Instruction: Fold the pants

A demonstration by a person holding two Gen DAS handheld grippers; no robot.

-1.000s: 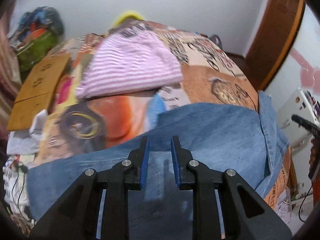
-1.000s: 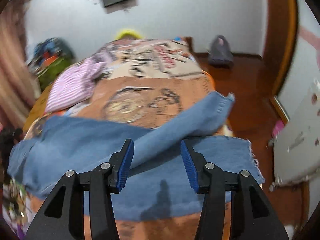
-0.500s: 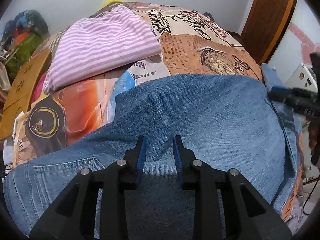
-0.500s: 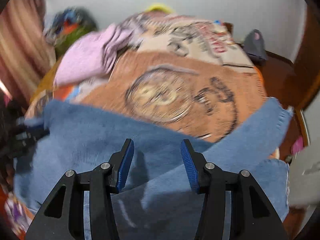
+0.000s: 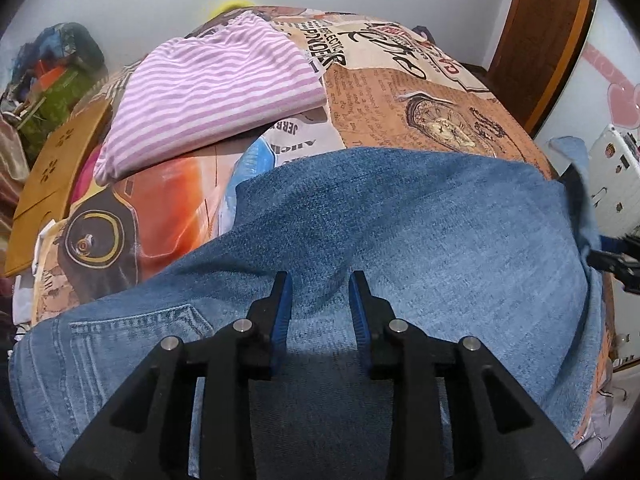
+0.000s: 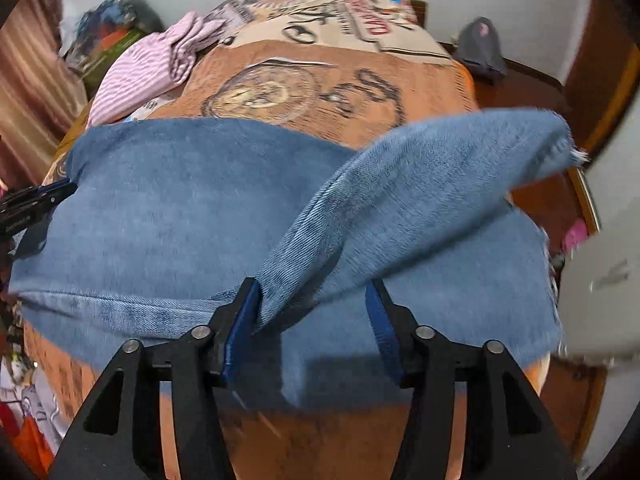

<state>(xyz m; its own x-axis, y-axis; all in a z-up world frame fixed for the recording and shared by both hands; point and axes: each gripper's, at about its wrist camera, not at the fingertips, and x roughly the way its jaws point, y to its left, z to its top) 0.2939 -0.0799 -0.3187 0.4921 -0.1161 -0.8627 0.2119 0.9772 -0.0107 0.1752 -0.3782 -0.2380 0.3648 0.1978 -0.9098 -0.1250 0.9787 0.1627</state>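
Observation:
Blue denim pants (image 5: 420, 216) lie across the near end of a bed with a printed cover (image 5: 400, 92). My left gripper (image 5: 319, 284) is open, just above the denim near the back pocket (image 5: 136, 324), holding nothing. In the right wrist view the pants (image 6: 172, 200) lie folded lengthwise. One leg end (image 6: 460, 160) is raised and crosses over the other leg. My right gripper (image 6: 314, 292) is open, with a fold of that raised leg lying between the jaws against the left finger (image 6: 244, 312). The other gripper shows at the left edge (image 6: 36, 200).
A folded pink striped garment (image 5: 212, 92) lies further back on the bed. A wooden board (image 5: 52, 176) and a pile of clothes (image 5: 48, 76) are at the left. A brown door (image 5: 540, 40) and a white appliance (image 5: 616, 184) stand right. A grey bag (image 6: 480, 48) sits on the floor.
Both grippers dropped closer to the pants. The left moved over the waist area. The raised leg fold now lies between the right gripper's jaws. Both stayed open.

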